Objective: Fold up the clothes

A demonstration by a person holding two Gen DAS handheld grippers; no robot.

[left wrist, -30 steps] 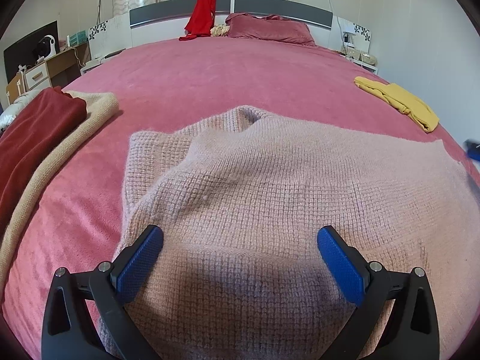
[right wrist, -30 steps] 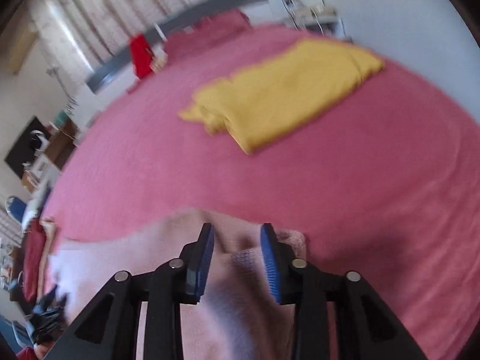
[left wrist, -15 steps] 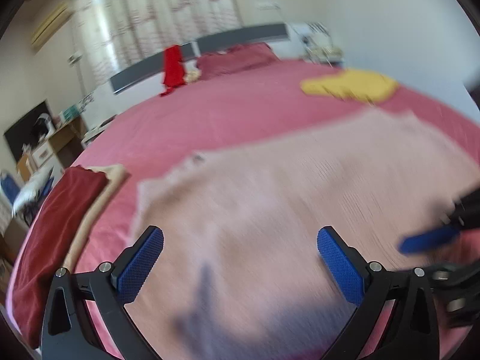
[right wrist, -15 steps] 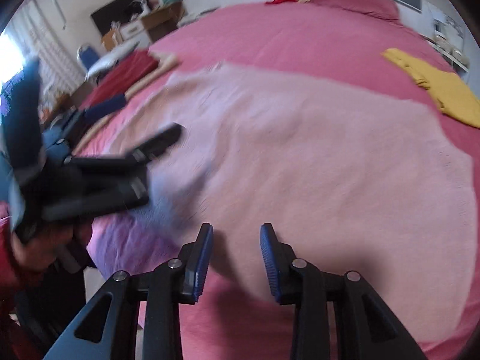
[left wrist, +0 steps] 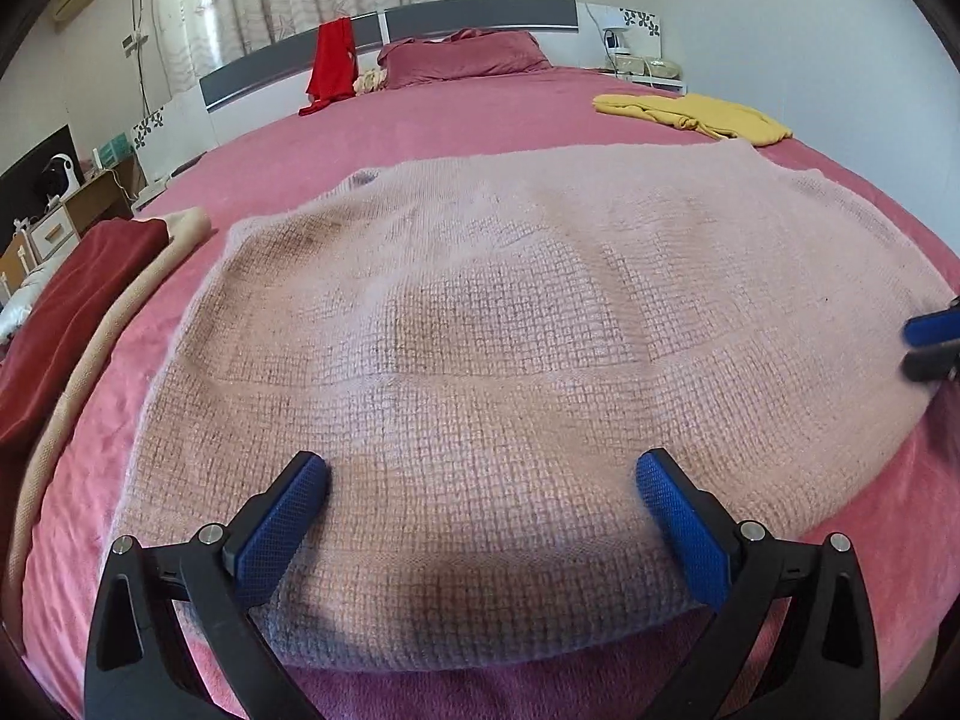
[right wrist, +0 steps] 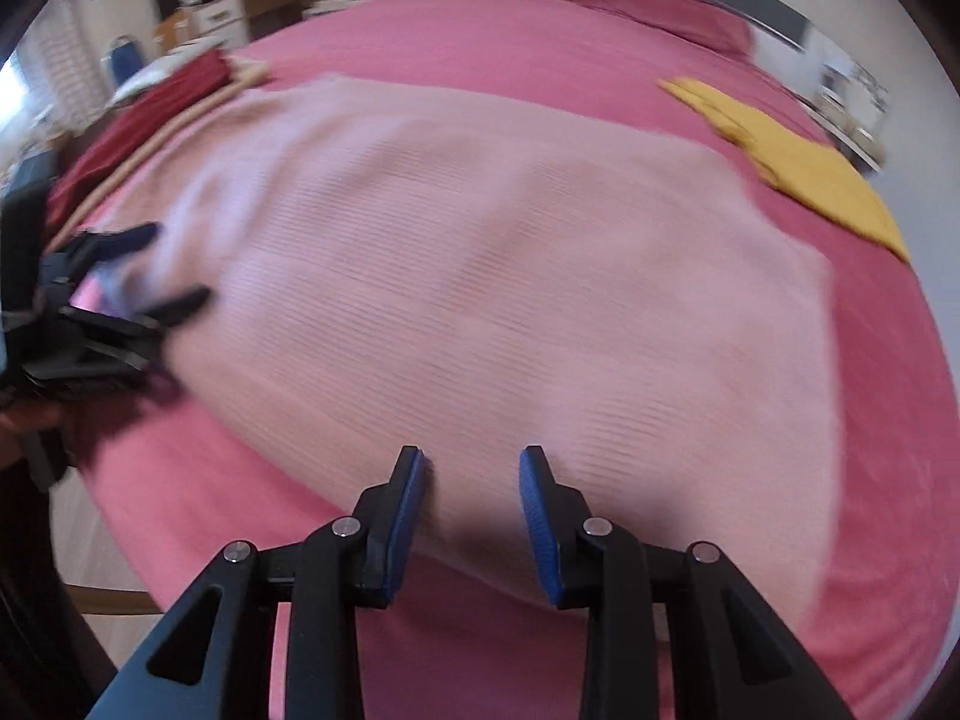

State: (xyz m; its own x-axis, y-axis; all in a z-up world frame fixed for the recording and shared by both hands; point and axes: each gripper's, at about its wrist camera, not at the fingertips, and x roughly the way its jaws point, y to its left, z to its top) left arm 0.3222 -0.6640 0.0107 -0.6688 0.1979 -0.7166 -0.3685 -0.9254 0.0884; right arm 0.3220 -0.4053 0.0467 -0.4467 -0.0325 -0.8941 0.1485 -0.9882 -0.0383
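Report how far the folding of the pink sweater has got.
Done: the pink sweater lies spread flat on the bed. In hand: both grippers, left and right, hover open at its near edge, gripping nothing. Left: every fold.

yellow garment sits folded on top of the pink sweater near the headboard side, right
Not quite. The yellow garment lies on the bedspread, apart from the pink sweater, with a strip of bedspread between them. The left wrist view shows this; it is toward the headboard side.
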